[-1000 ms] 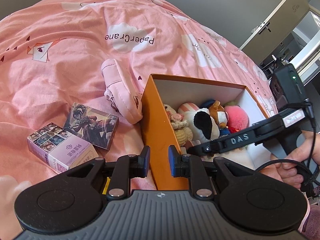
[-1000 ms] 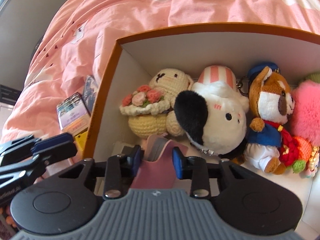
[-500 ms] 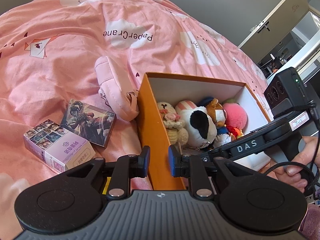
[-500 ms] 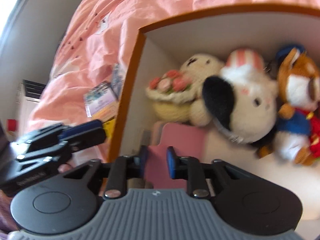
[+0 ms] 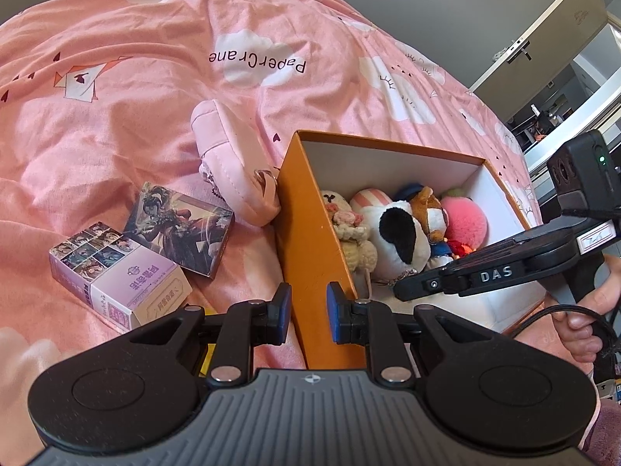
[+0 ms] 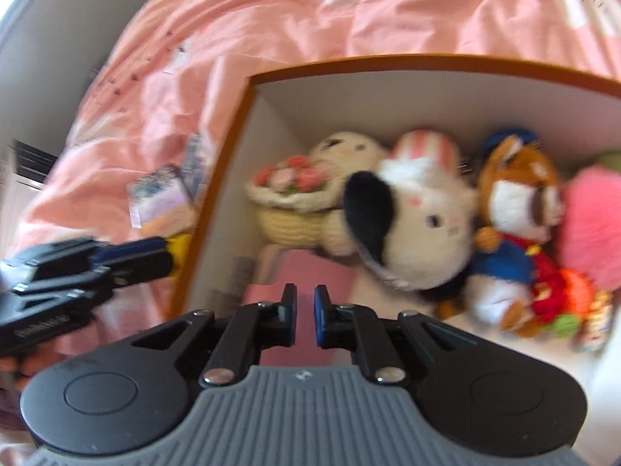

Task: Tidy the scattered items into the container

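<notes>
Right wrist view blurred, pink item [image 6: 310, 272] half hidden behind right gripper [image 6: 305, 316]

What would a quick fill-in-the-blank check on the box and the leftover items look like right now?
1. The plush toys sit inside the ____ box.
2. The two card packs lie on the ____ bedsheet, outside the box.
3. The right gripper hangs over a flat ____ item lying in the box.
4. The left gripper holds ____ between its fingers.

Missing words: orange; pink; pink; nothing
</notes>
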{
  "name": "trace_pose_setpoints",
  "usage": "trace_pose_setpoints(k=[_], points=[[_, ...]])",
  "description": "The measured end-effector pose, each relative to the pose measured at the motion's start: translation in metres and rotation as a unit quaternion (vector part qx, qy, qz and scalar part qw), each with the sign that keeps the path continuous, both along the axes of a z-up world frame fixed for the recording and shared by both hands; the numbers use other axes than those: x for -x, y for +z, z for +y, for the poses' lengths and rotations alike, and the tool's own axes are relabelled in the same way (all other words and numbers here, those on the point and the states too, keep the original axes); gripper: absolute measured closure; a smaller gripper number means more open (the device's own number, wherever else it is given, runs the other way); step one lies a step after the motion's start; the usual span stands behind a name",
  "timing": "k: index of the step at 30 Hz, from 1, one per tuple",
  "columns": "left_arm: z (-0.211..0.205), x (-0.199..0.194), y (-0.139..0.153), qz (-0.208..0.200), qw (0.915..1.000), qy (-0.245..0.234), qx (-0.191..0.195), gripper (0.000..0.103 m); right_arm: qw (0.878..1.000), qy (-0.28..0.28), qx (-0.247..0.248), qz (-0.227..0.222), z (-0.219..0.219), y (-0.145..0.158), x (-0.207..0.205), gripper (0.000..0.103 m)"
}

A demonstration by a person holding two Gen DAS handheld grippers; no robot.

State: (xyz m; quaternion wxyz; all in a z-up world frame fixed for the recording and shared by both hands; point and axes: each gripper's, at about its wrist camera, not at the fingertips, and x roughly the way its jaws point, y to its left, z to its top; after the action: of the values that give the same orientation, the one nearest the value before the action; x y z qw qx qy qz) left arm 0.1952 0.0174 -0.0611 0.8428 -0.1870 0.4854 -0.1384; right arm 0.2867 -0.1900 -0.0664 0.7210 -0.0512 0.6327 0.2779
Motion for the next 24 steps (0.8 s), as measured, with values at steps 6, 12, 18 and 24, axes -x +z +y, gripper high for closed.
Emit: trace_pose_setpoints(k=[6, 12, 18, 24], points=[[-0.007, 0.0, -0.005, 0.008, 0.9999, -0.011, 0.002, 0.081, 0.998, 0.016, 0.052, 0.015, 0.005, -0.038, -0.009, 0.091], [-0.007, -0.002, -0.007, 0.01, 0.9999, -0.012, 0.006, 0.085, 0.998, 0.034, 0.048, 0.016, 0.018, -0.043, -0.007, 0.097], [-0.008, -0.001, -0.006, 0.009, 0.9998, -0.015, 0.004, 0.088, 0.996, 0.073, 0.055, 0.011, 0.044, -0.042, 0.01, 0.1], [-0.008, 0.0, -0.007, 0.01, 0.9998, -0.016, 0.009, 0.088, 0.983, 0.148, 0.099, -0.052, 0.06, -0.025, 0.028, 0.101]])
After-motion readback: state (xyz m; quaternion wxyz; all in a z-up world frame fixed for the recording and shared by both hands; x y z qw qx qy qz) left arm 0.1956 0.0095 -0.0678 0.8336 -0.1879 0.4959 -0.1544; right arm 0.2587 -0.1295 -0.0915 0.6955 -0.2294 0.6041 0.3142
